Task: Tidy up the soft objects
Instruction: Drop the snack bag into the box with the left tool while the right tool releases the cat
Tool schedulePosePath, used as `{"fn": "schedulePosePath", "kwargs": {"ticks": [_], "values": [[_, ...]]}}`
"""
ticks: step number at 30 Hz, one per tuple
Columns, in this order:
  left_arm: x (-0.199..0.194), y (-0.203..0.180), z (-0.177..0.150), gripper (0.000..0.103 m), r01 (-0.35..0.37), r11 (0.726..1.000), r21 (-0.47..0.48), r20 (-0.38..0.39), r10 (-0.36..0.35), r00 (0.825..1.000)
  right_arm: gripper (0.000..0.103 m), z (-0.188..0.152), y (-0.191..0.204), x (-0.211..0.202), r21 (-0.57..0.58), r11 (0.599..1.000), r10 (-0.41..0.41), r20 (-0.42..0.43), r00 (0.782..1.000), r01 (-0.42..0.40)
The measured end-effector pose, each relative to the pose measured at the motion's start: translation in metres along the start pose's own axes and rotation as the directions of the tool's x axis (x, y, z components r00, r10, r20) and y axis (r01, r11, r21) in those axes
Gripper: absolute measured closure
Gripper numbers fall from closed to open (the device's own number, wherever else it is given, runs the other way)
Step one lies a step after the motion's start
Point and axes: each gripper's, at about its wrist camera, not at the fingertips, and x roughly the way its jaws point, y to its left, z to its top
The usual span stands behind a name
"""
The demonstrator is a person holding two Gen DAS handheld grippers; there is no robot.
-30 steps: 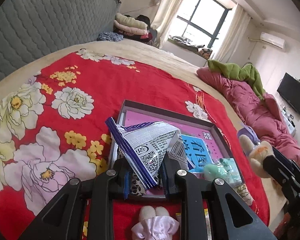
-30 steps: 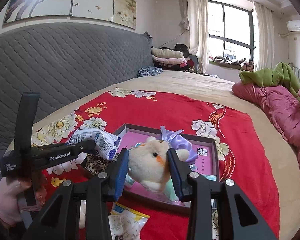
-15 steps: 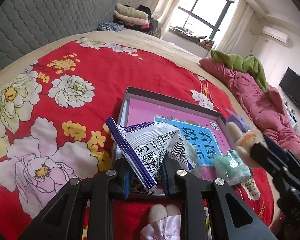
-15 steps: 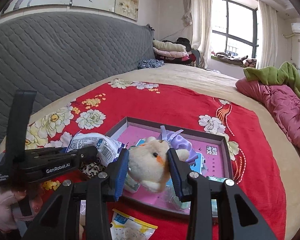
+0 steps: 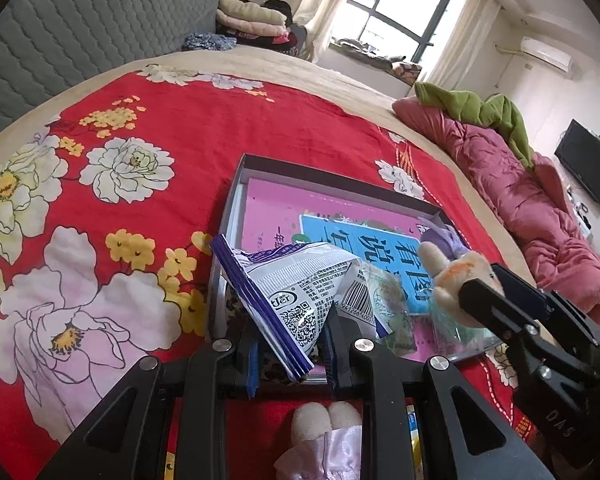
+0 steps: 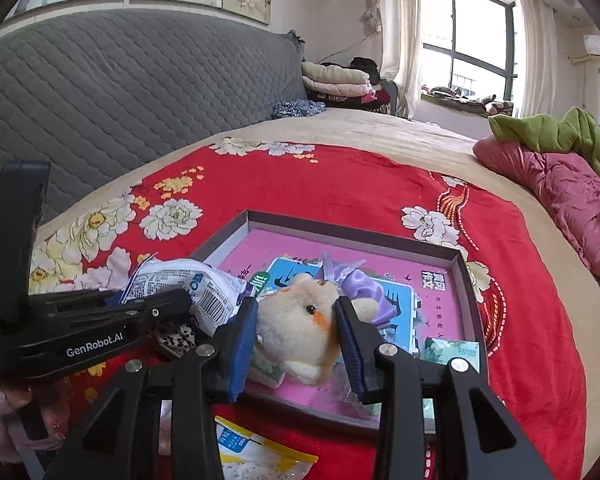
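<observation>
Red floral bedspread (image 5: 204, 128), shallow box (image 6: 466, 276) centre. Left gripper (image 5: 290, 354) pinches snack bag (image 5: 296, 284), right gripper (image 6: 296, 340) squeezes plush toy (image 6: 296, 332) above box; early release risks landing outside rim.

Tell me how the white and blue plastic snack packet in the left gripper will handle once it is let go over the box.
The white and blue plastic snack packet looks light and floppy: it creases where the left gripper pinches it. Its glossy film probably slides easily. Released over the grey shallow box, it would likely flop flat rather than stand.
</observation>
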Motion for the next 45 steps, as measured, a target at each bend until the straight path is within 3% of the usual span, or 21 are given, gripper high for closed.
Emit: {"fn": "schedulePosePath", "kwargs": {"ticks": [12, 24, 45], "values": [[0.005, -0.004, -0.002, 0.078, 0.022, 0.999, 0.028, -0.036, -0.021, 0.999, 0.063, 0.000, 0.003, 0.001, -0.034, 0.999, -0.037, 0.004, 0.999, 0.037], [0.008, -0.012, -0.006, 0.078, 0.036, 0.997, 0.069, -0.059, -0.032, 0.998, 0.063, -0.010, 0.006, 0.016, -0.074, 0.995, -0.074, -0.045, 0.996, 0.071], [0.010, -0.007, -0.004, 0.078, 0.048, 0.998, 0.051, -0.068, -0.044, 0.997, 0.060, -0.018, 0.002, 0.024, -0.053, 0.997, -0.064, -0.092, 0.994, 0.060]]}}
